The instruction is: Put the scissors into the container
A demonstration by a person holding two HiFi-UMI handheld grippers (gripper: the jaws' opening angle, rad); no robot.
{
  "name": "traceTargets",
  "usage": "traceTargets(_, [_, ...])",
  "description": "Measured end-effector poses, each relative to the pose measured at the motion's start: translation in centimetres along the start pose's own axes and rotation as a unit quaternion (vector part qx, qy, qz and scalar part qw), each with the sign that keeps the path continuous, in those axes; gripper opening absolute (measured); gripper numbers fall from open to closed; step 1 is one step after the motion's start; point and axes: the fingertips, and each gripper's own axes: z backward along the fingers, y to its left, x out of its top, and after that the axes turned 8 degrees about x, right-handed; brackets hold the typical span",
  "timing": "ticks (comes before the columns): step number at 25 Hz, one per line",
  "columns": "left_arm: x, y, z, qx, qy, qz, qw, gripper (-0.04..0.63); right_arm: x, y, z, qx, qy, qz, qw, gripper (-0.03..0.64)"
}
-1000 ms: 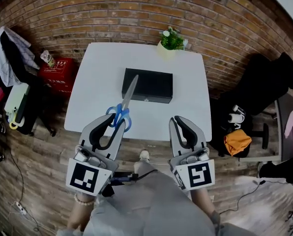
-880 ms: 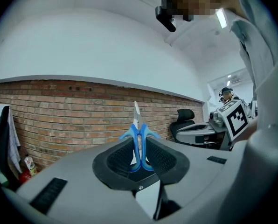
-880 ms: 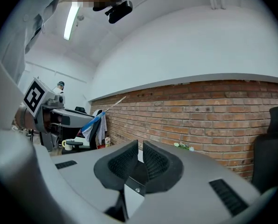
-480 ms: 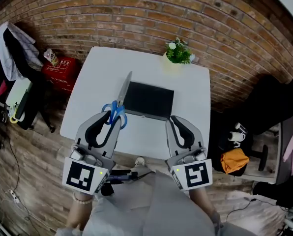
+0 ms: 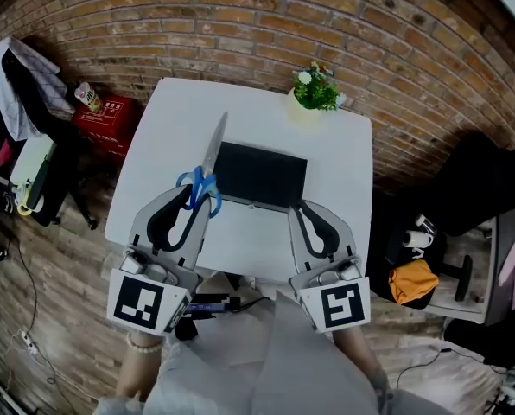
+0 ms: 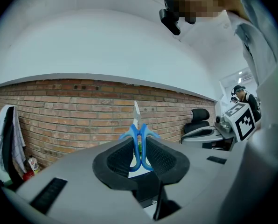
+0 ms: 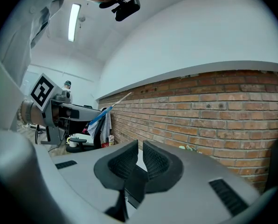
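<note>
Shifted leftward over the last second, the scissors [image 5: 208, 161] are hanging just beside the left edge of the container [image 5: 262, 175], blades pointing toward the far edge of the table [image 5: 331, 167], their long axis running along that side. The left gripper [image 5: 195, 199] is clenching the blue handles, so the container is lying to its right. The right gripper [image 5: 302, 210], pressed together on nothing, is hovering over the near edge. A potted plant [image 5: 316, 89] is standing at the far right corner, well apart.
</note>
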Motion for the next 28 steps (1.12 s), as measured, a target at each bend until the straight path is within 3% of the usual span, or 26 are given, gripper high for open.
traceTargets(7, [-0.6,1.2,-0.8,-0.026,-0.001,-0.012,0.9996,0.1,-0.7,-0.2,-1.4,-0.023,0.015,0.0,1.0,0.058])
traceTargets(11, [-1.7,0.5,-0.3,-0.034,0.004,0.003,0.9994,0.1,-1.9,-0.1,-1.0,-0.036,0.013,-0.001,0.999,0.058])
traceTargets(16, [-2.8,3.1,-1.7,-0.046,0.02,0.013,0.9986,0.1,-3.1,0.1,-3.9,-0.044,0.04,-0.011,0.998,0.058])
traceTargets(24, [-4.7,3.7,-2.7,-0.059,0.038,0.019,0.9974,0.1,-6.6,0.7,-5.4,-0.042,0.074,-0.03,0.996,0.058])
traceTargets(28, [-5.8,6.0,-4.1,-0.059,0.055,0.026,0.9964,0.1,-8.9,1.2,-8.4,-0.034,0.106,-0.039,0.993,0.058])
